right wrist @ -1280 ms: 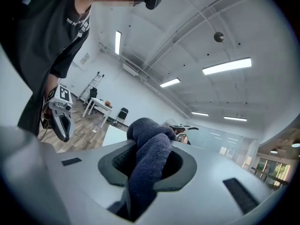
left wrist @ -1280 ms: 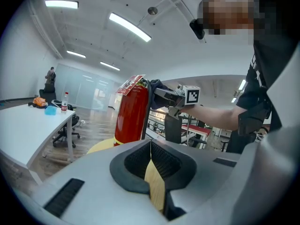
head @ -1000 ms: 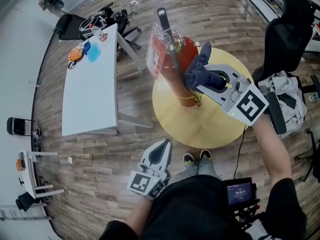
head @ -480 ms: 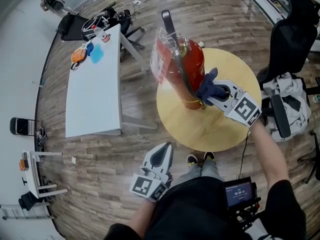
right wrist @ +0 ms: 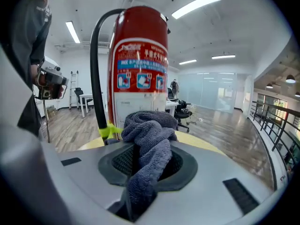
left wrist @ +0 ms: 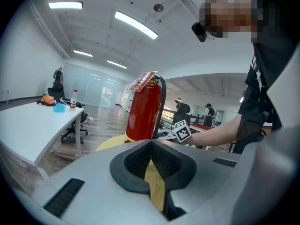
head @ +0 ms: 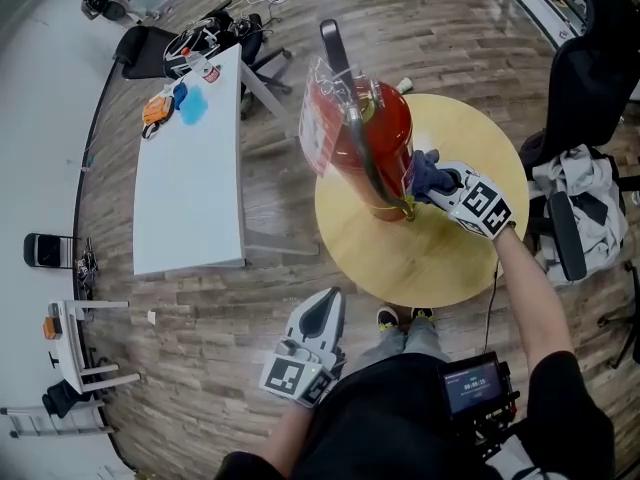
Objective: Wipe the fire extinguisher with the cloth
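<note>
Seemingly mid-wipe: cloth (right wrist: 149, 125) clamped in right hand-held gripper (right wrist: 147, 156), low against fire extinguisher (head: 365, 133); left hand-held gripper (left wrist: 151, 146) closed on nothing, well apart.

The round table's (head: 420, 258) far left is taken by the fire extinguisher (head: 372, 133); its near half is left bare. The right is hemmed by an office chair (head: 590, 78).

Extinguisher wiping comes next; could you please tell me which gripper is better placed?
Right. The right gripper is shut on the cloth, low beside the extinguisher; the left gripper, shut and empty, hangs well away from it.
</note>
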A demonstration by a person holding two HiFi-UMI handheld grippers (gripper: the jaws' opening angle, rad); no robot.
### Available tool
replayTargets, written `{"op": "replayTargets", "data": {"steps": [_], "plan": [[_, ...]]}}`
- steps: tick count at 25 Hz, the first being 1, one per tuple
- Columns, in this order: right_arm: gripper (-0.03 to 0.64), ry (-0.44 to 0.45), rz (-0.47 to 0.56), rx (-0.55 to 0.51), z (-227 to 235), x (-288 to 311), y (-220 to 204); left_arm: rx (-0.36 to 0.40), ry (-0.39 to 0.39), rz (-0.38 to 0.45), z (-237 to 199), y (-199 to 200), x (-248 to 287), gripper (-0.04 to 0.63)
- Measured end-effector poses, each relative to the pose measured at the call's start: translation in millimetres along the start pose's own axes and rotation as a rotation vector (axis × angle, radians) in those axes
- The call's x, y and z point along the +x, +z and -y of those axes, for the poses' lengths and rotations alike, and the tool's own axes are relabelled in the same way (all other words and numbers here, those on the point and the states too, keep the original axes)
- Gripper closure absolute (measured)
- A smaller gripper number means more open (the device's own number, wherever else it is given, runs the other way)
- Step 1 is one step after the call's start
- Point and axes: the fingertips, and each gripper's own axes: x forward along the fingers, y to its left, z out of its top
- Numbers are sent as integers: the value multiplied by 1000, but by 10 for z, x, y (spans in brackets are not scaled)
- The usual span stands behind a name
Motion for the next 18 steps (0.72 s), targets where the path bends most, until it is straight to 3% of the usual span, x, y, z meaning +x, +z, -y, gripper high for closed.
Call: {"op": "replayTargets", "data": {"steps": [11, 18], "plan": [[517, 134, -190, 156, -79, 473, -975, -15, 97, 2, -230, 65, 49, 572], [515, 149, -275, 159, -65, 576, -1176, -2, 131, -23, -307, -15, -51, 572]]}}
